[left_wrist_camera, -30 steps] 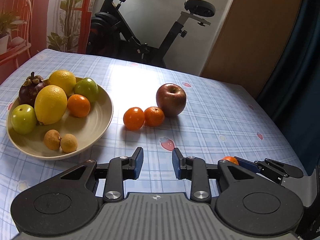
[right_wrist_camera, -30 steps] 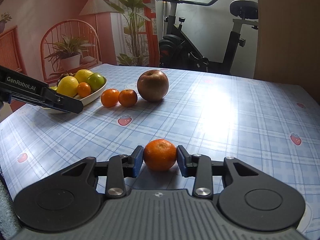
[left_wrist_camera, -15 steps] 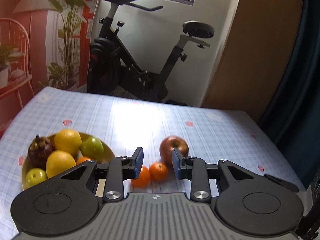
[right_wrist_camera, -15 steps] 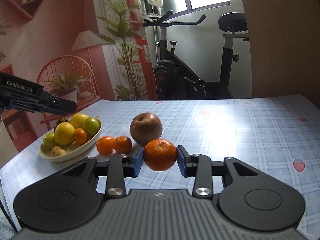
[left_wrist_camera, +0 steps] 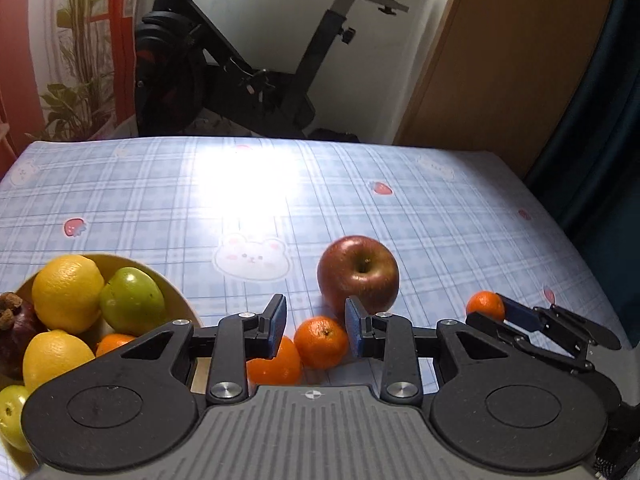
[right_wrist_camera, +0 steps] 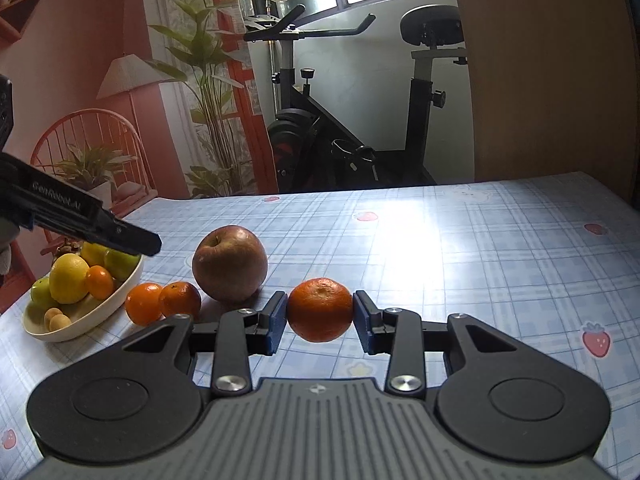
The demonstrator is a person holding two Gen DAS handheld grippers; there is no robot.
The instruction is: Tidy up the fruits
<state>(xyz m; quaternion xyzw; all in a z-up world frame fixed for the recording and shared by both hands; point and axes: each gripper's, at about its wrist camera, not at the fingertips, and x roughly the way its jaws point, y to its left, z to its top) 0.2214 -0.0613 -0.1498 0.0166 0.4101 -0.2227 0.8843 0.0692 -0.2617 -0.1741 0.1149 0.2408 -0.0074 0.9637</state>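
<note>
While our right hand-held gripper (right_wrist_camera: 320, 316) clamps a mandarin (right_wrist_camera: 319, 309) near the apple (right_wrist_camera: 229, 263), our left hand-held gripper (left_wrist_camera: 315, 326) hangs narrowly parted, empty, just before that apple.

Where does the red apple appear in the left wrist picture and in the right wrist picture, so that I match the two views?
Left wrist view: the red apple sits just right of centre on the table, behind the two small oranges.
Right wrist view: the red apple is left of centre, right of the same two small oranges.
Shared landmark: the fruit bowl, at the left in both views.
</note>
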